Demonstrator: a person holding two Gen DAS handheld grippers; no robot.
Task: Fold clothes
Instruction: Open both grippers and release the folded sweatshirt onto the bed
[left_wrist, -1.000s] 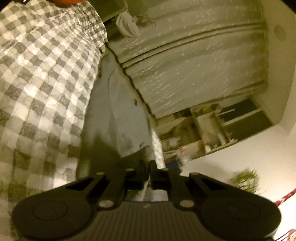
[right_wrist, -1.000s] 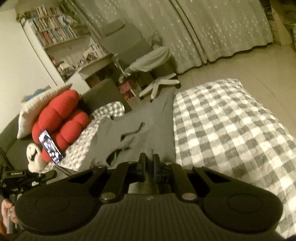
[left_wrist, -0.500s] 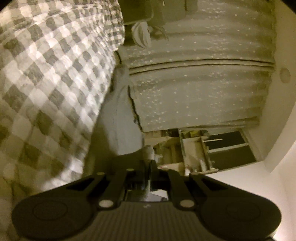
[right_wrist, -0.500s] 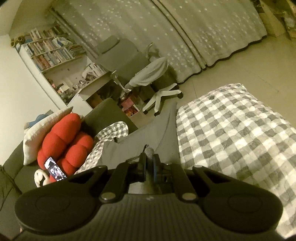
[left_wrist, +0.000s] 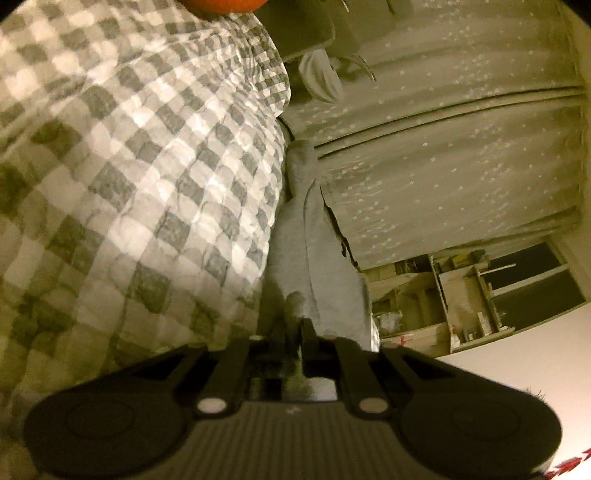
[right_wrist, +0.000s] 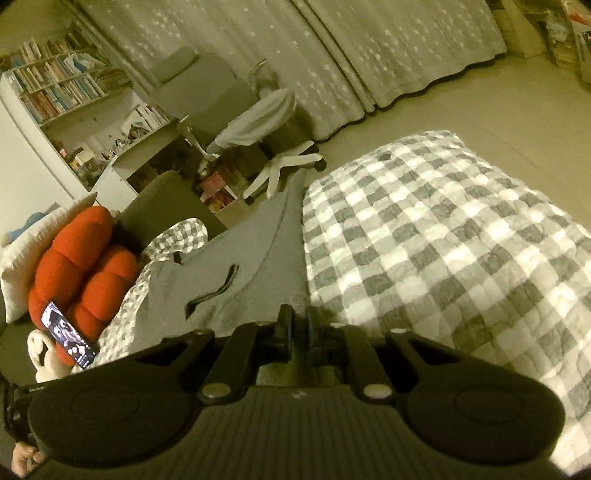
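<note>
Two views show a grey garment lying on a checked quilt.

Left wrist view: the left gripper (left_wrist: 294, 326) sits low in the frame, its black fingers (left_wrist: 309, 332) standing a narrow gap apart and opening. A bunched fold of the grey garment (left_wrist: 314, 251) lies in that gap, and the pads look to be letting go of it rather than pressing. The cloth runs away from the fingertips as a long strip along the edge of the checked quilt (left_wrist: 147, 166), which fills the left half of the frame. Star-dotted curtains (left_wrist: 461, 166) fill the right side, with a cluttered shelf unit (left_wrist: 454, 306) below them and an orange cushion (left_wrist: 221, 3) at the top edge.

Right wrist view: the right gripper (right_wrist: 297, 321) also has its fingers (right_wrist: 284, 325) slightly apart and opening. The garment's near edge (right_wrist: 236, 280) lies in front of and partly under the tips; whether cloth sits between the pads is unclear. The garment spreads flat to the left of the quilt (right_wrist: 443, 240), a dark drawstring (right_wrist: 218, 288) lying on it. Red cushions (right_wrist: 81, 266) with a lit phone (right_wrist: 68, 334) leaning on them sit at the left, an office chair (right_wrist: 258, 122) and a bookshelf (right_wrist: 55, 88) stand behind, and a person's hand (right_wrist: 24, 456) shows in the bottom-left corner.
</note>
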